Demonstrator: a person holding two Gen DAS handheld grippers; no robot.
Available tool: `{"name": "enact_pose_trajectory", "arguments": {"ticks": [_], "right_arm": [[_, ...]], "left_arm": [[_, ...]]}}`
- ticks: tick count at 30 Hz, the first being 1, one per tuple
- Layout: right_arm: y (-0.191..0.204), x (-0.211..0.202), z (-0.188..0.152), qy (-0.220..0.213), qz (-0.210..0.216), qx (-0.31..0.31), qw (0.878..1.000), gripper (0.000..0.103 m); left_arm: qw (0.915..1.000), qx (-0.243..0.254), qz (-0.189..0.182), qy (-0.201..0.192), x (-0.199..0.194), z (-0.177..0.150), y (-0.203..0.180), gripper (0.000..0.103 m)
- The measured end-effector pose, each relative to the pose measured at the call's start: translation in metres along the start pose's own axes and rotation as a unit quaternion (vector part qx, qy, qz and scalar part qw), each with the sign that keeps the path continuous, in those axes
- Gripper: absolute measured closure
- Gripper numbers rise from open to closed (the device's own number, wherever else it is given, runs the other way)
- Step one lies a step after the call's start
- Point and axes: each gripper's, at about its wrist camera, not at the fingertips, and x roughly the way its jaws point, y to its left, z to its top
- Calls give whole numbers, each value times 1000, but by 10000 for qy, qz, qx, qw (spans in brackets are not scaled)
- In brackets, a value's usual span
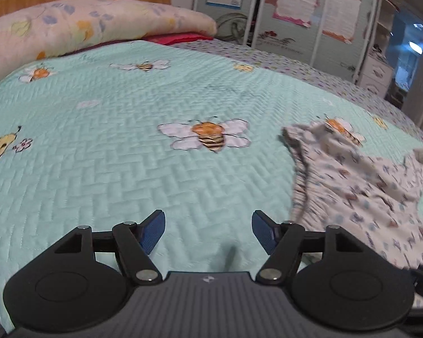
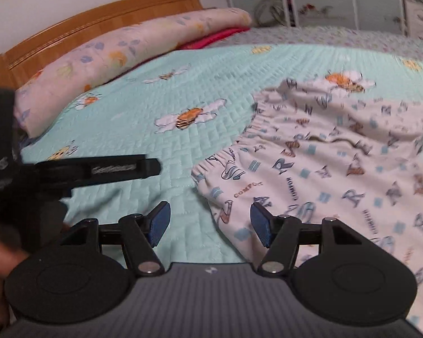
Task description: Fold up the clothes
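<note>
Right gripper (image 2: 210,222) jaws spread over letter-printed white shorts (image 2: 324,169), lying rumpled.

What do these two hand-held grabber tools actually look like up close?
Both look alike. The left gripper and the right gripper each have a ribbed dark grey body with a small pale logo, two round black discs, black linkage bars joined by silver pivot pins, and two fingers faced with textured blue pads. No cables or sleeves show.

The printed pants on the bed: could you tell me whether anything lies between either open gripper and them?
Nothing visible does. The right gripper hovers at the printed pants' waistband corner; only bare quilt separates the left gripper from them.
</note>
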Motion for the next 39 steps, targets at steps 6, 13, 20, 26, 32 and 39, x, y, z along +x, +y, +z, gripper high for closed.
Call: {"name": "enact_pose_trajectory", "arguments": {"ticks": [6,13,20,26,32,39], "right_arm": [[37,15,-3,-84,15,-741,9972,39],[79,43,6,173,467,-931,9944,39],[89,74,28,613,593,-499,9951,39],[86,75,28,664,442,-410,9960,39],[72,51,26,494,181,-550,9971,39],[-33,-39,7,-94,-423,193,9989,39]], "left_arm": [[9991,-283,116,-299,7,10,23,32],[9959,-562,521,-483,6,22,58,32],[9935,-774,812,-206,29,34,85,31],[9950,-703,705,-112,33,34,78,31],[9979,-295,564,-95,31,27,57,31],[9950,258,-943,-227,-2,23,-7,31]]}}
